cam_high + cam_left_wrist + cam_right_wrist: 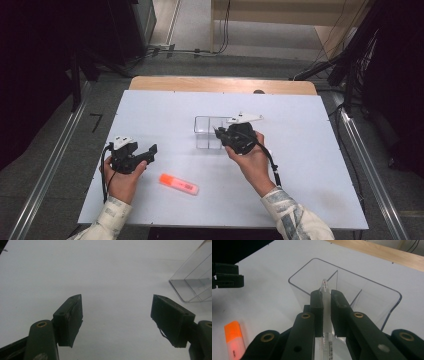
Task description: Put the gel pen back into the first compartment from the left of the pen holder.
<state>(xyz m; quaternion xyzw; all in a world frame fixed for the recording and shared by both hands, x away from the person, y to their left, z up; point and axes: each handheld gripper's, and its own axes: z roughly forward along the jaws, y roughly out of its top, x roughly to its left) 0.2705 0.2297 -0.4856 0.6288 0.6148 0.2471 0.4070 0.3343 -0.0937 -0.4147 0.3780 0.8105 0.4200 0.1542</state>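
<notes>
My right gripper (pixel 326 295) is shut on a clear plastic pen (pixel 325 286), whose tip pokes out past the jaws. The pen points toward a clear box with inner dividers (pixel 372 283), just in front of its near wall. From above, the right gripper (pixel 220 133) hovers at the box (pixel 206 131) near the table's middle. My left gripper (pixel 151 150) rests at the left of the table, open. Its jaws (pixel 117 320) stand wide apart with only bare white table between them. An orange highlighter (pixel 178 184) lies flat between the two hands.
The white tabletop (pixel 310 150) has a wooden strip (pixel 220 84) along its far edge. The clear box (pixel 193 285) sits at the upper right of the left gripper view. The highlighter (pixel 234 340) and the left gripper (pixel 227 277) appear at the left of the right gripper view.
</notes>
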